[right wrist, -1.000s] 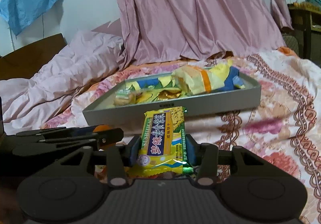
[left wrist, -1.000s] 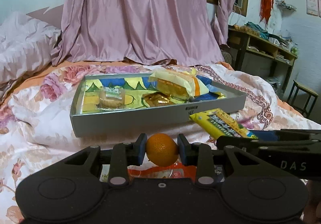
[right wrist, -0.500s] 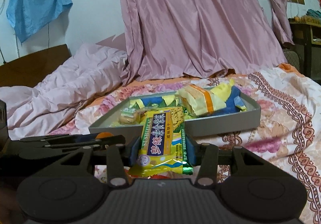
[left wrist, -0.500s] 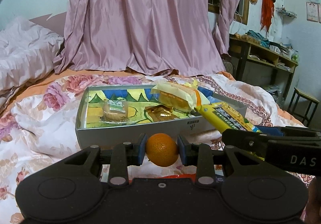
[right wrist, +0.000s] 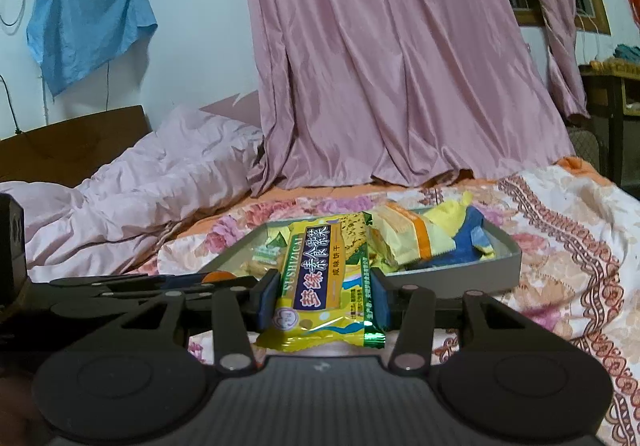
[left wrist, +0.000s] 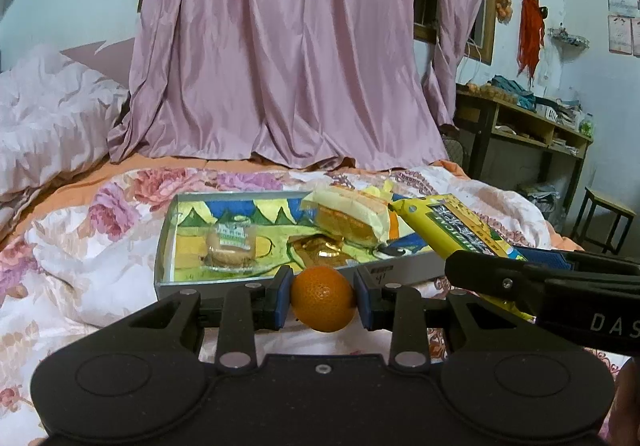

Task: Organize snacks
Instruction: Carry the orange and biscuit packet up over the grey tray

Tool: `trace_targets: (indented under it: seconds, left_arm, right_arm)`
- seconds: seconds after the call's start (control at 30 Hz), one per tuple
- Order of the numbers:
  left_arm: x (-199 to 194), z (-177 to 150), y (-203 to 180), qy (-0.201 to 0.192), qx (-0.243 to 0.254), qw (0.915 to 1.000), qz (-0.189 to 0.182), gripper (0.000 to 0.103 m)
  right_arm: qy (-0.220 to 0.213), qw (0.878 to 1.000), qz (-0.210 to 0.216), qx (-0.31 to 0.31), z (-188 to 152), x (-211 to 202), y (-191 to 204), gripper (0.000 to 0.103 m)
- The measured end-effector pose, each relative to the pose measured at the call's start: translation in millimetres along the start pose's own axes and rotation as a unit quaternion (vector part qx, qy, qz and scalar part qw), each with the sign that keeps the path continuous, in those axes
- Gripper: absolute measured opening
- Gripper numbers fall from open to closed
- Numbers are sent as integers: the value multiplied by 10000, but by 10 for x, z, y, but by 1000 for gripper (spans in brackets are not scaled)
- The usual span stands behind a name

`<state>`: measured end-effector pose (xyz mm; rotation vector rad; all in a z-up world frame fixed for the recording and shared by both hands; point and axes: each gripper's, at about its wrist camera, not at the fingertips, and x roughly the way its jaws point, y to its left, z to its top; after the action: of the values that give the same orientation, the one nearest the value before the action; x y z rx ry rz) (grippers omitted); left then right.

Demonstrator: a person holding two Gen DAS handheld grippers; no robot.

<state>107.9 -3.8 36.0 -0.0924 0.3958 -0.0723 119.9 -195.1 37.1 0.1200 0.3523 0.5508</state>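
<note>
Snacks lay in a shallow grey box [left wrist: 224,288] on the floral bedspread [left wrist: 80,246]: at its left a clear-wrapped biscuit [left wrist: 230,246], then a gold-foil piece [left wrist: 320,248], then a pale yellow pastry packet [left wrist: 348,216] toward the right. Before the box's near wall, the left gripper [left wrist: 323,304] pinched a small orange [left wrist: 323,304] between its blue pads, above the bedspread. To the right, the right gripper [right wrist: 325,296] was clamped on a yellow cracker packet [right wrist: 320,270], whose far end reached over the box's near right edge. A pink curtain [left wrist: 280,46] hung behind.
</note>
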Motion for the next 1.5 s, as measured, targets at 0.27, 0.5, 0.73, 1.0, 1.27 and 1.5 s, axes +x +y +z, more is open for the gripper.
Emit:
trace_targets:
  seconds: [0.27, 0.5, 0.73, 1.0, 1.27, 1.5]
  left_arm:
    - [-73, 70, 33, -280, -82, 9996, -31, 35]
    - [-49, 139, 41, -342, -193, 9992, -20, 35]
    - [15, 238, 64, -315, -255, 9991, -81, 35]
    - [244, 415, 237, -210, -253, 9994, 59, 35]
    - [627, 632, 366, -50, -433, 9990, 137, 35]
    - [1152, 844, 556, 285, -855, 9959, 121, 35]
  right_arm:
    - [-248, 9997, -64, 57, 87, -37, -24, 51]
    - [-389, 9991, -80, 119, 179, 1, -21, 51]
    - [-337, 9992, -28, 219, 272, 123, -6, 51]
    - [-171, 9997, -16, 172, 446, 392, -19, 51]
    - [-5, 9997, -98, 211, 729, 683, -108, 51]
    - [416, 9986, -118, 294, 844, 1190, -207, 52]
